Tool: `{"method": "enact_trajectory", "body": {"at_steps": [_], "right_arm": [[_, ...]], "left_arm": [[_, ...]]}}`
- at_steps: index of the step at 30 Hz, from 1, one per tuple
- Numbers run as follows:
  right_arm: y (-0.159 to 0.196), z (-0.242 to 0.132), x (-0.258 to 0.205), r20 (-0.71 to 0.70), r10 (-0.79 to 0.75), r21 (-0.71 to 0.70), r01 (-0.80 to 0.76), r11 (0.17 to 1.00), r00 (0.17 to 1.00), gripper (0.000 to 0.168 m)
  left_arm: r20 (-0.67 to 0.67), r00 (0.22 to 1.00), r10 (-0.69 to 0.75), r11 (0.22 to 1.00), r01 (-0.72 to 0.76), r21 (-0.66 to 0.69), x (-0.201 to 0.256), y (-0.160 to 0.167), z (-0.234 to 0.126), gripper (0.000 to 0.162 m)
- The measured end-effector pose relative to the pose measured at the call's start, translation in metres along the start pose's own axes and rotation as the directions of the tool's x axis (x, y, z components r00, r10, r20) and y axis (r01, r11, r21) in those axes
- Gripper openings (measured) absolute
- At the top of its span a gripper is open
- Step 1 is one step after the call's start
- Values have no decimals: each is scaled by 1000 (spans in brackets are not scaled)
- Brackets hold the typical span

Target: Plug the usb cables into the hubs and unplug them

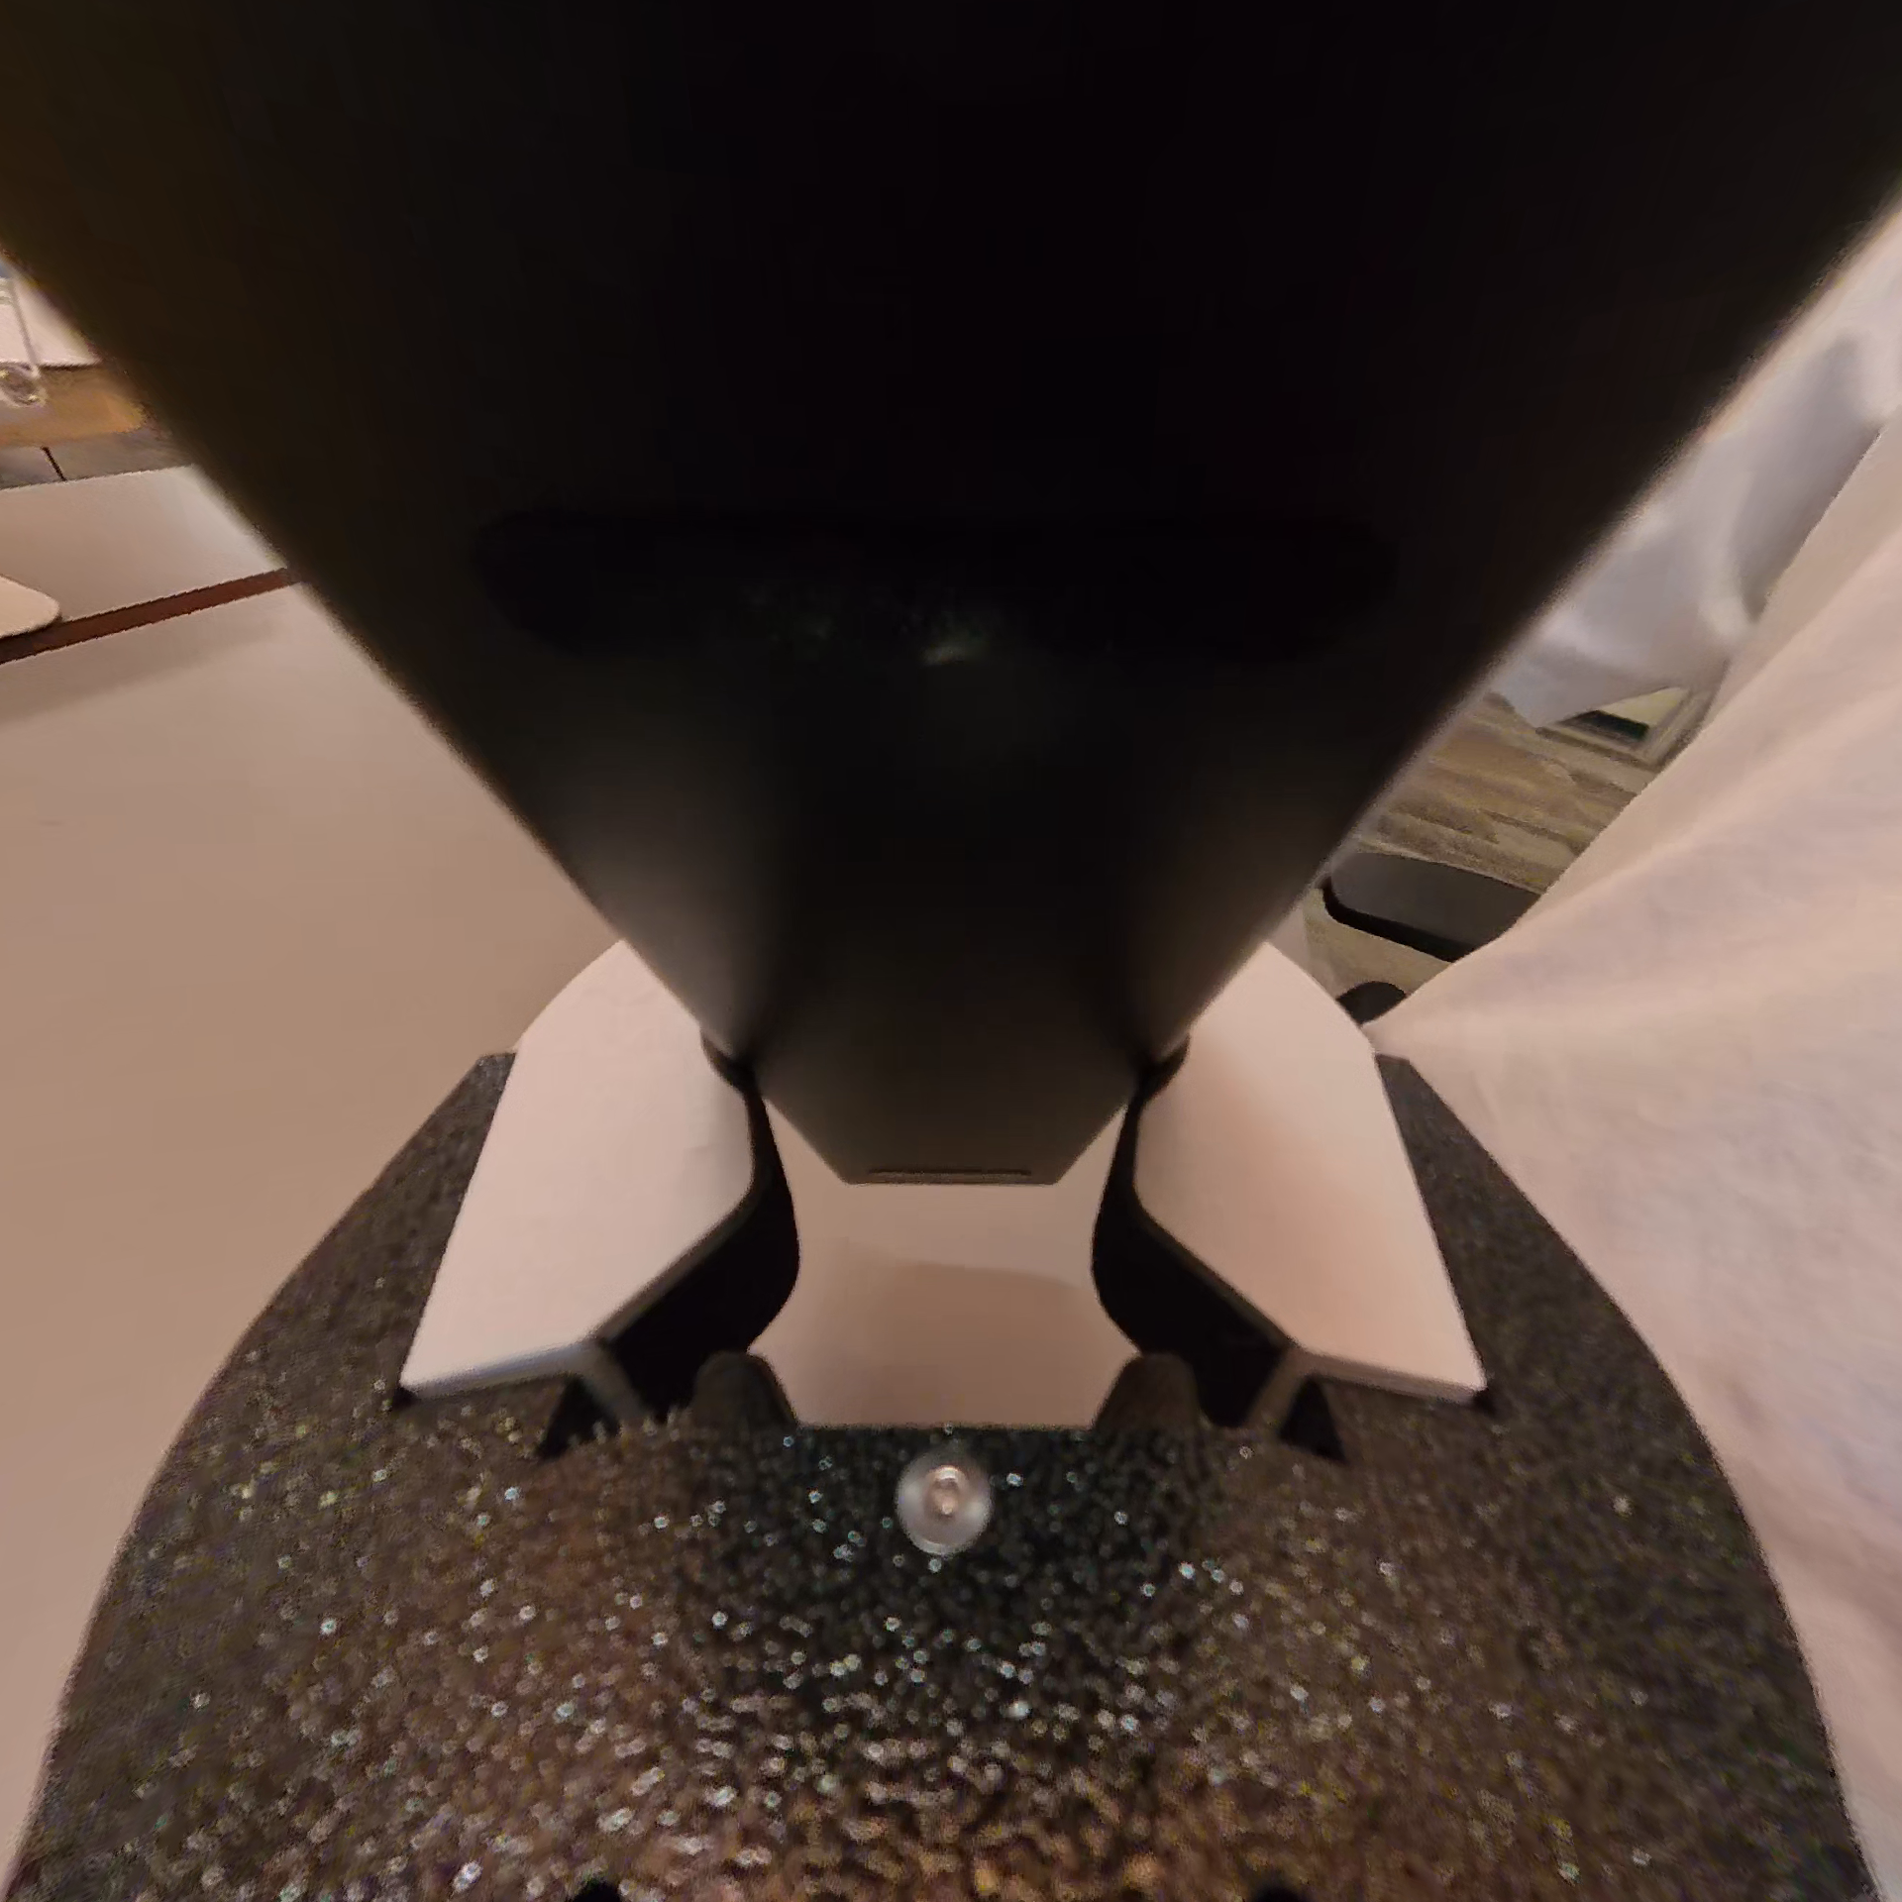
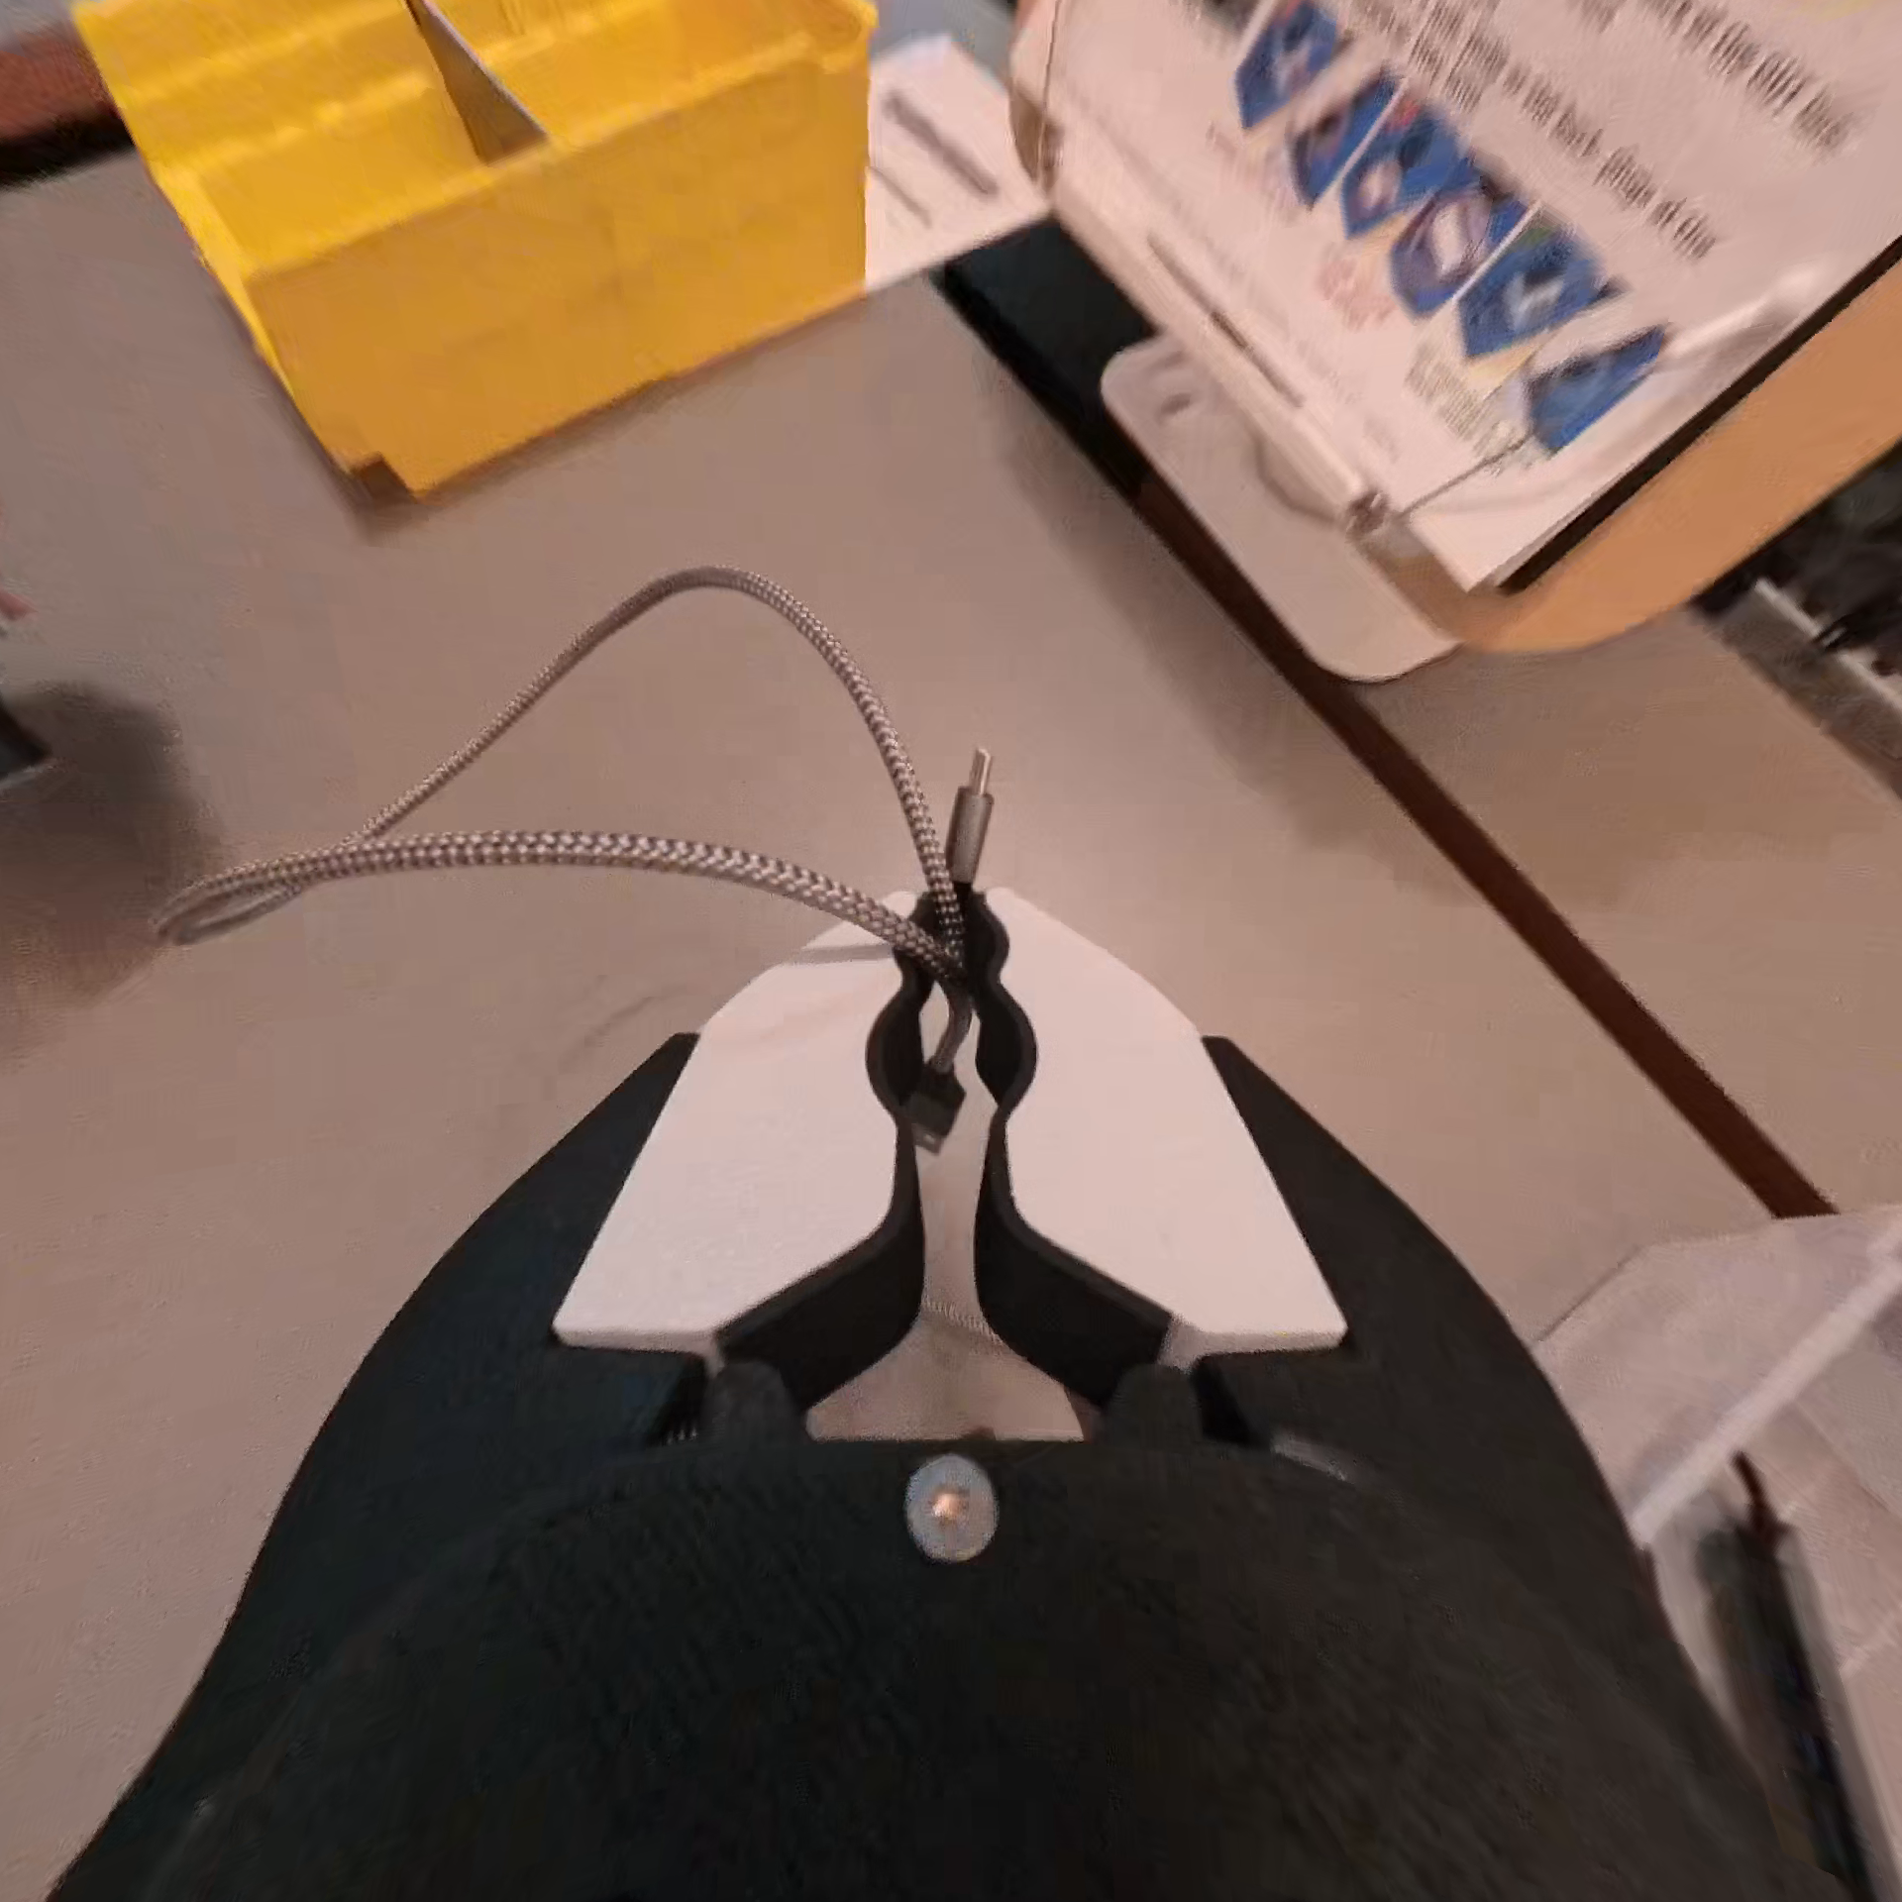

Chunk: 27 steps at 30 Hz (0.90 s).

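Observation:
In the left wrist view, my left gripper [image 1: 947, 1060] is shut on the narrow near end of a large black hub [image 1: 926, 515]. The hub fills most of that view and has a long dark slot across its face. In the right wrist view, my right gripper [image 2: 957, 911] is shut on a grey braided USB cable [image 2: 576, 854], held above the table. The cable's grey plug [image 2: 976, 798] sticks out past the fingertips. A second, black connector [image 2: 935, 1112] hangs between the fingers [image 2: 1112, 1163]. The cable loops out to the left over the grey table [image 2: 1029, 576].
A yellow bin [image 2: 535, 257] stands at the far left of the table. A printed sheet on a white stand [image 2: 1492, 257] is at the far right, beyond the table's dark edge. A clear plastic box [image 2: 1750, 1441] is near right. White cloth [image 1: 1647, 1184] hangs right of the hub.

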State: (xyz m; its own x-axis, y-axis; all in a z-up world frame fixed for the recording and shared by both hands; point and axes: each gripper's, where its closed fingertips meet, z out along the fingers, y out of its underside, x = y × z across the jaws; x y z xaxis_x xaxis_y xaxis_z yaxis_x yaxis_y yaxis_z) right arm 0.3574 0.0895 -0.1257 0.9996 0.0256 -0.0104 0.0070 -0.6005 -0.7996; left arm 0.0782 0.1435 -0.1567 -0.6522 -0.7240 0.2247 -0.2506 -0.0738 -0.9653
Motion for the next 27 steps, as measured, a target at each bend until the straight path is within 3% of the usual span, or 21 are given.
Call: {"method": "enact_trajectory", "body": {"at_steps": [3,6,11,14,18,22,24,27], "right_arm": [[-39,-53,6,-30,0,128,4,992,1000,6],[-52,-106,34,-134,37,176,-13,984,990,6],[-38,-177,80,-247,97,158,-59,986,964,6],[-8,-207,104,-320,100,74,-81,994,942,6],[50,-232,140,-493,5,-176,-106,979,870,6],[76,-246,161,-584,-153,-329,-60,942,797,6],[68,-244,167,-595,-242,-331,41,943,766,6],[50,-228,161,-559,-196,-193,104,976,806,6]], "left_arm": [[6,1000,-16,999,16,31,-3,-2,-4,71],[-4,1000,-26,998,26,55,-3,-5,-4,70],[-18,1000,-16,999,17,35,-1,-2,0,71],[-28,999,-17,999,18,31,-1,-2,4,71],[-45,999,-25,999,27,35,1,-1,9,71],[-60,998,-28,999,29,17,2,1,15,71],[-66,997,-26,1000,27,12,3,1,17,71],[-71,997,-23,1000,24,14,5,-1,21,71]]}}
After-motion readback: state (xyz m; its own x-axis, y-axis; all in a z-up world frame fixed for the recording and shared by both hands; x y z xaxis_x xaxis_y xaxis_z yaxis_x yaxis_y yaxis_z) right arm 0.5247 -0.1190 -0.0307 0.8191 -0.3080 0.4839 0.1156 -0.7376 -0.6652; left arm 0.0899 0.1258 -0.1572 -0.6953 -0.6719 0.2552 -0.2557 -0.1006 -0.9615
